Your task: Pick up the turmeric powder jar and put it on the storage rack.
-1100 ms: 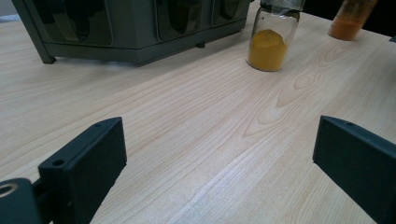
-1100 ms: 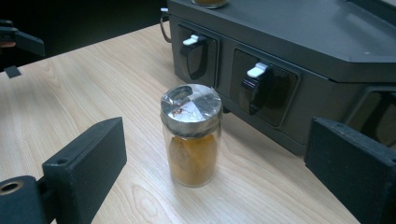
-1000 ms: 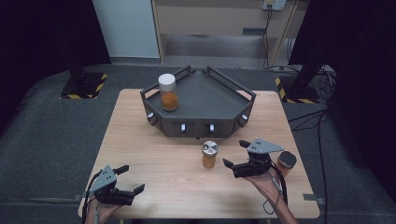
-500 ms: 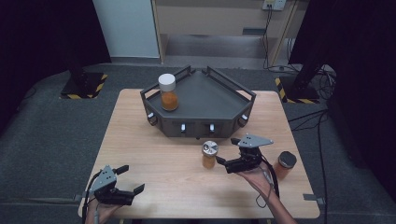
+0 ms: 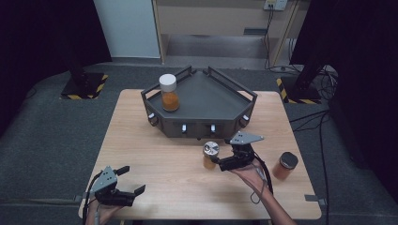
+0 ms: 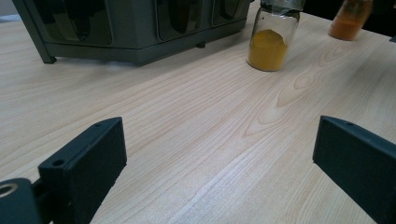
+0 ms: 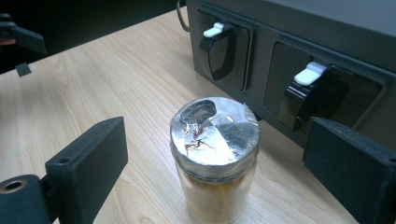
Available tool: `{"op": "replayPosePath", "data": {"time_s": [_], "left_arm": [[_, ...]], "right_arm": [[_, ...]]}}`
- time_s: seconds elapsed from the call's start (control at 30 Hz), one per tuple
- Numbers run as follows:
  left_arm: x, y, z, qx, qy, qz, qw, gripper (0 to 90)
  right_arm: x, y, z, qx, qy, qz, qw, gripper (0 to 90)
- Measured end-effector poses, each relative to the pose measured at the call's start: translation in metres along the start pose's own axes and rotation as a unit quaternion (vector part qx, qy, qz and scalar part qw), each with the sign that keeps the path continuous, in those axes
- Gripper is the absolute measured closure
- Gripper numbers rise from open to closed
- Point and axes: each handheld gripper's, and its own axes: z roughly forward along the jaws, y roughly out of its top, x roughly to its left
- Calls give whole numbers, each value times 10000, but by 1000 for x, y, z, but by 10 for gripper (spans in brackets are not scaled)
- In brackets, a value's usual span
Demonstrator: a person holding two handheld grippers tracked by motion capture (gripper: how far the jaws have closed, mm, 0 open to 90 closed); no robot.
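We see glass jar [image 7: 214,158] – foil-sealed top, crinkled, orange-yellow powder inside – upright on wooden table [image 5: 155,154], just in front of dark tray stand [image 5: 202,126]. Right gripper [image 5: 218,162] level beside jar, jaws wide, jar between them, not touching. Left gripper [image 5: 135,181] low at table's near-left corner – jaws wide, holding nothing, well apart from jar.

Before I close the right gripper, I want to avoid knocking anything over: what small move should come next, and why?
Probably ease the right gripper a little forward and lower. In its own view the foil-topped jar stands between the open jaws but nearer the camera's low edge, with the jaws level with its lid, so closing now might catch only the top. The tray stands close behind.
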Motion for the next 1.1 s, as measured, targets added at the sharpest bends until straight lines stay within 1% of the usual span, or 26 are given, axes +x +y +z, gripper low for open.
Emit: {"op": "replayPosePath", "data": {"time_s": [0.13,0.23,0.37,0.43,0.57,0.67,0.87,0.97,1.1], "left_arm": [[0,0,0,6,-1,6,10000,20],[0,0,0,3,-3,6,10000,20],[0,0,0,15,-4,9,10000,21],[0,0,0,16,-7,10,10000,21],[0,0,0,19,-15,15,10000,21],[0,0,0,21,-18,21,10000,20],[0,0,0,23,-13,23,10000,20],[0,0,1,28,-15,23,10000,20],[0,0,1,27,-21,22,10000,20]], "right_arm": [[-3,0,8,81,24,42,10000,75],[-4,1,14,137,51,21,9999,84],[-2,3,22,210,98,-112,9997,97],[-1,4,26,243,100,-130,9996,102],[-1,4,33,260,87,-104,9996,115],[-3,2,36,229,93,-34,9997,127],[0,0,42,243,49,-81,9997,168],[-2,-3,44,206,56,-21,9998,187],[-2,-5,45,174,50,9,9998,245]]}}
